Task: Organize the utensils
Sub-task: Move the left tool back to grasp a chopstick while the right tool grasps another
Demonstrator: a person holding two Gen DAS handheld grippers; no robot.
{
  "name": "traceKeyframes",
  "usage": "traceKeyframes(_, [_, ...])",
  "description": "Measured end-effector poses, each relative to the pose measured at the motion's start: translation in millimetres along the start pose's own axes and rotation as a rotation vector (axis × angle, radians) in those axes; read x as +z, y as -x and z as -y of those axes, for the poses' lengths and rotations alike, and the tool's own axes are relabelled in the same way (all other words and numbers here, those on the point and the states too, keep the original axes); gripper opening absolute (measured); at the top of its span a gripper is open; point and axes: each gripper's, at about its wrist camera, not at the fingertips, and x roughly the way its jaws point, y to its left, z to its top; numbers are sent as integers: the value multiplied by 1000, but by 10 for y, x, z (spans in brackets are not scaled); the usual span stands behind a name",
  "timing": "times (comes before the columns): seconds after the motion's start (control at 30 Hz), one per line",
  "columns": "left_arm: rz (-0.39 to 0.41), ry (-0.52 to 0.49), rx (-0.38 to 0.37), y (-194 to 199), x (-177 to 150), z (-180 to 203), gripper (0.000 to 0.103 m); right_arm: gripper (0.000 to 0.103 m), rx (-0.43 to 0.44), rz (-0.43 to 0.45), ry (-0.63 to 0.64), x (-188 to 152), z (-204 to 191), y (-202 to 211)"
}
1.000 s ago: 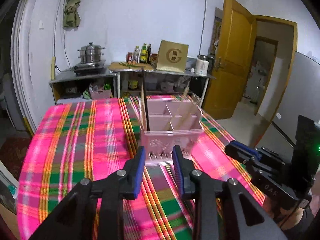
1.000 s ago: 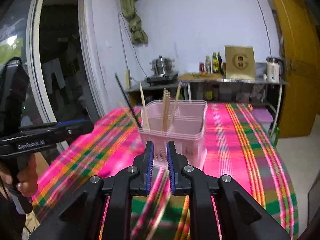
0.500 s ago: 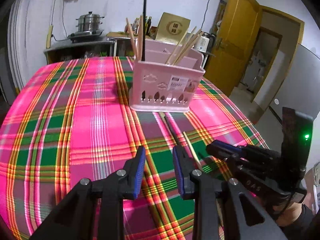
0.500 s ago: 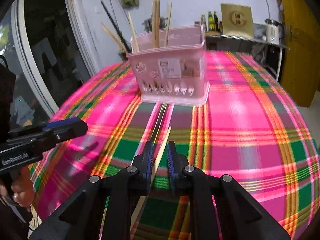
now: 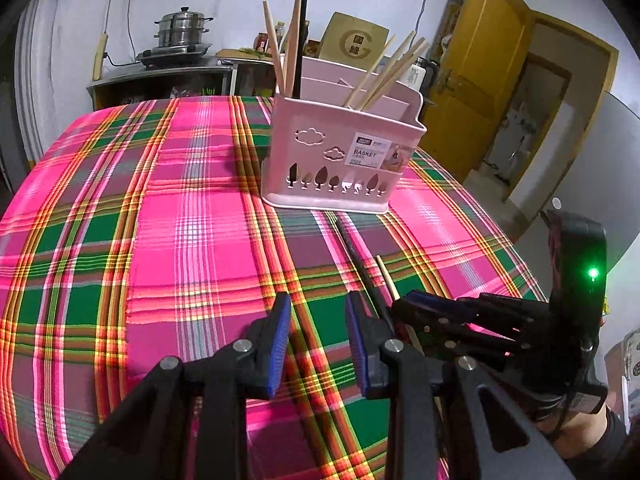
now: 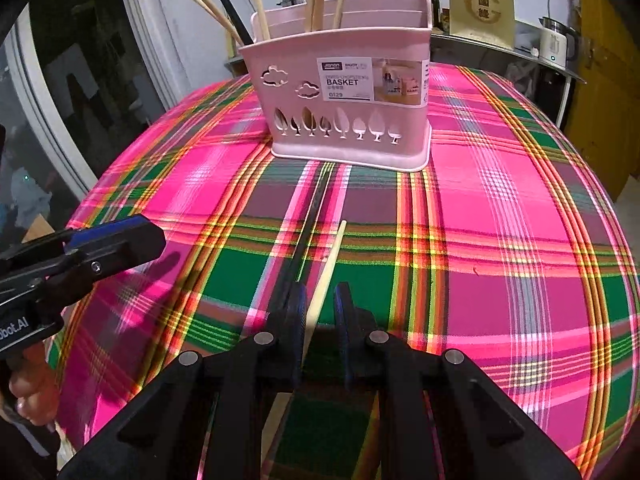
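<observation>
A: Chopsticks are seen in two places. Several pale wooden ones and a black one stand upright in a pink plastic utensil basket (image 6: pixel 344 92) with cloud and tree cut-outs, set on a table covered by a pink, green and yellow plaid tablecloth (image 6: pixel 500 240).

B: And the loose ones?

A: A pale wooden chopstick (image 6: pixel 326 276) and a black chopstick (image 6: pixel 308 224) are laid side by side on the cloth in front of the basket.

B: How are the grippers held?

A: The right gripper (image 6: pixel 320 304) is lowered around the pale chopstick, its blue-padded jaws narrowly parted, not yet pinching. The left gripper (image 5: pixel 316 320) is held spread and empty just beside it.
</observation>
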Motion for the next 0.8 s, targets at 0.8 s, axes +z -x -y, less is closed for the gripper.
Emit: traceKeyframes(0.8, [-149,-53,32,-798,187,453,29,6,-54,-24,23,5,443,105])
